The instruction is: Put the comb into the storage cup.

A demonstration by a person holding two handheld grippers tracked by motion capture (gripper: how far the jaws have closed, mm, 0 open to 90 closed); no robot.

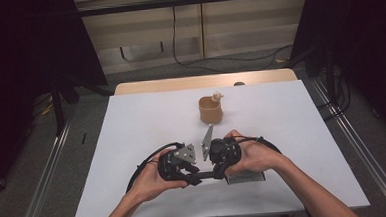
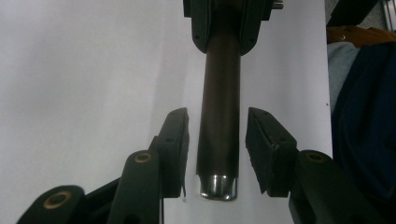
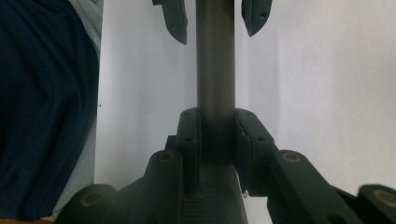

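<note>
The high view looks forward and down on the white table (image 1: pixel 132 141) from above the person's side. Each gripper view looks closely along its own jaws, facing the other; both share the dark rod (image 2: pixel 218 116) between them.

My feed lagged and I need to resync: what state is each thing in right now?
Left claw: open, its jaws on either side of the rod with gaps, not touching it.
Right claw: shut on the rod's end.
Dark rod: held level above the table between the two claws, its silver tip near the left claw.
Brown cup: upright on the white table, a small light figure at its rim.
</note>
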